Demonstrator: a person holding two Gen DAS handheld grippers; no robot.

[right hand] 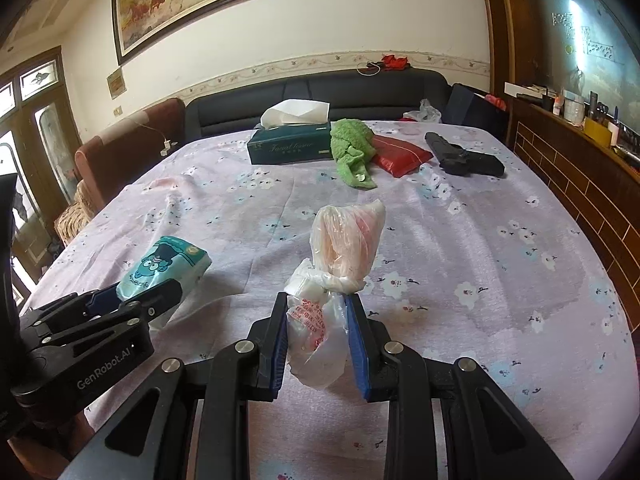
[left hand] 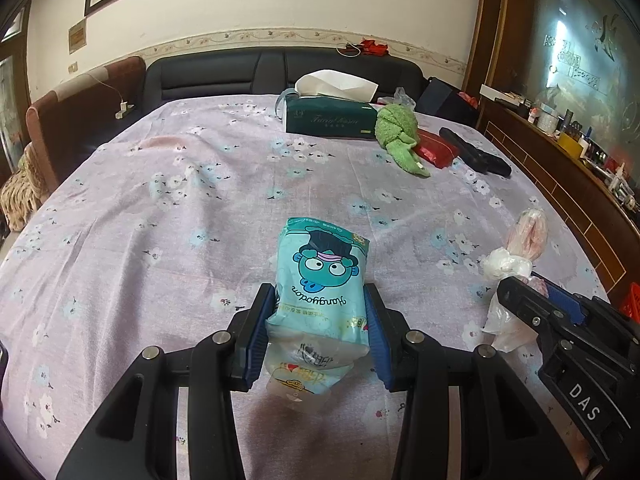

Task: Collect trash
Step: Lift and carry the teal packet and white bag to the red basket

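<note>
My left gripper [left hand: 320, 300] is shut on a teal tissue pack [left hand: 324, 276] with a cartoon face, held just above the flowered tablecloth [left hand: 160, 220]. It also shows at the left of the right wrist view [right hand: 138, 294], with the pack [right hand: 168, 266] in it. My right gripper [right hand: 316, 312] is shut on a knotted clear plastic bag [right hand: 344, 244] with pinkish contents. That bag [left hand: 520, 248] and gripper [left hand: 520, 292] show at the right of the left wrist view.
At the far side of the table lie a green tissue box [right hand: 288, 146], a green cloth [right hand: 352, 148], a red packet [right hand: 400, 154] and a black toy pistol [right hand: 464, 158]. A dark sofa [right hand: 320, 96] stands behind, a wooden counter [right hand: 580, 168] at the right.
</note>
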